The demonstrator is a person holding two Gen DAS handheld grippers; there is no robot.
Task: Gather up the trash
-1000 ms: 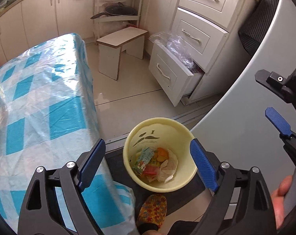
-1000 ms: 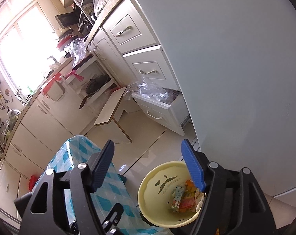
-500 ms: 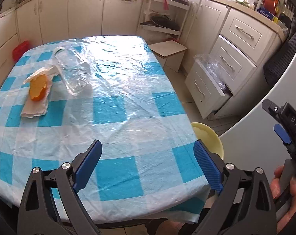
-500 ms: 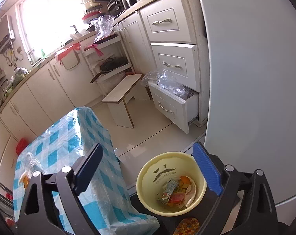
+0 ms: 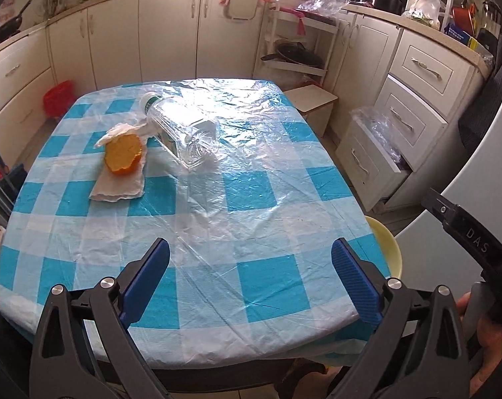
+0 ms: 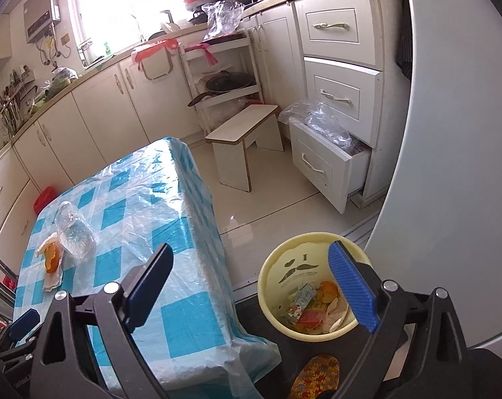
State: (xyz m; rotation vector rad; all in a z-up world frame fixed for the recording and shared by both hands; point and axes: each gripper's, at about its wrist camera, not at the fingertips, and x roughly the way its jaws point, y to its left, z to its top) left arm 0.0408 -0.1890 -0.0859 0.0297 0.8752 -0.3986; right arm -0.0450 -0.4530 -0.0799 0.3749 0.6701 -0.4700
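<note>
Glossy crinkled plastic table cover [image 5: 251,206]

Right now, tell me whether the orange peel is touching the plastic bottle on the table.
Cannot tell. In the left wrist view the orange peel lies close beside the plastic bottle on a paper napkin; neither view plainly shows contact or a gap.

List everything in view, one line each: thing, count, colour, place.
table: 1, blue-white checked cloth under clear plastic, centre
bottle: 1, clear, lying on table
orange peel: 1, orange, on the napkin
napkin: 1, white, on table beside bottle
bin: 1, pale yellow, on floor by table, holds trash
stool: 1, white, on floor
open drawer: 1, white, lowest, holds clear bags
pan: 1, black, on white rack
left tool: 1, black, blue pads, open, empty
right tool: 1, same, open, empty
hand: 1, at the right tool's grip
</note>
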